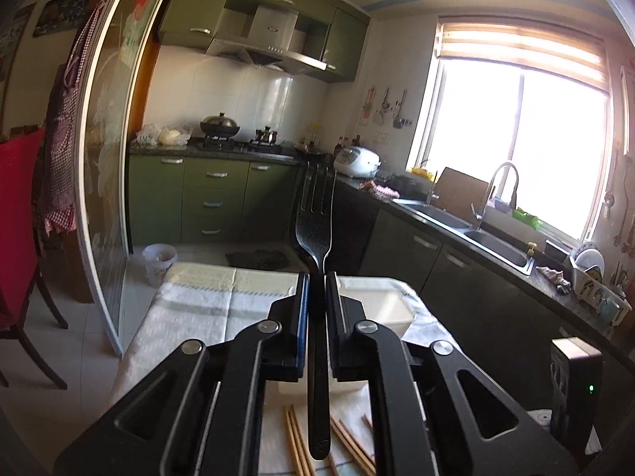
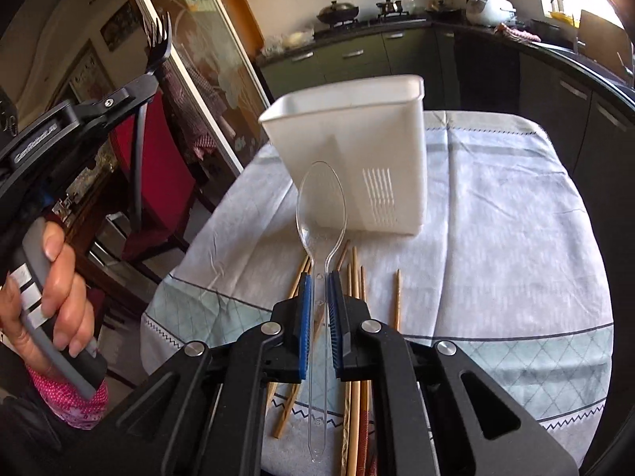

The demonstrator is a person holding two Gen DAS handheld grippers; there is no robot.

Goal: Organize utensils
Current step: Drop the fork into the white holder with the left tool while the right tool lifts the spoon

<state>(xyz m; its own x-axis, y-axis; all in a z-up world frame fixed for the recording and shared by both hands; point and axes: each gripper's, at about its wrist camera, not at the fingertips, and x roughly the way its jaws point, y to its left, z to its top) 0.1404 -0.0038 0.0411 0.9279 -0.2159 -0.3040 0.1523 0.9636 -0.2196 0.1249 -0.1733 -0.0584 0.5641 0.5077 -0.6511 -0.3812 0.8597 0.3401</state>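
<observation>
Left gripper (image 1: 316, 277) clamps black fork (image 1: 315, 214); right gripper (image 2: 318, 277) clamps clear spoon (image 2: 320, 214) above chopsticks (image 2: 353, 273) near table's (image 2: 496, 238) front edge.

1. Daylight pours through the window (image 1: 520, 135) at the far right of the left wrist view; its panes are blown out to white, with a pink-tinged flare along the right edge.
2. The cabinets (image 1: 222, 198) on the far left sit in dimmer, greenish shade, and the tiled wall above them shows soft glare.
3. Both views bend strongly at the edges, with dark vignetted corners; the glass door frame (image 1: 99, 158) curves like a bow.
4. In the right wrist view the tablecloth (image 2: 496, 218) is brightly lit and slightly washed out on the right.
5. The white container (image 2: 353, 150) looks soft, its rim smeared.
6. The clear spoon (image 2: 320, 214) catches thin highlights.
</observation>
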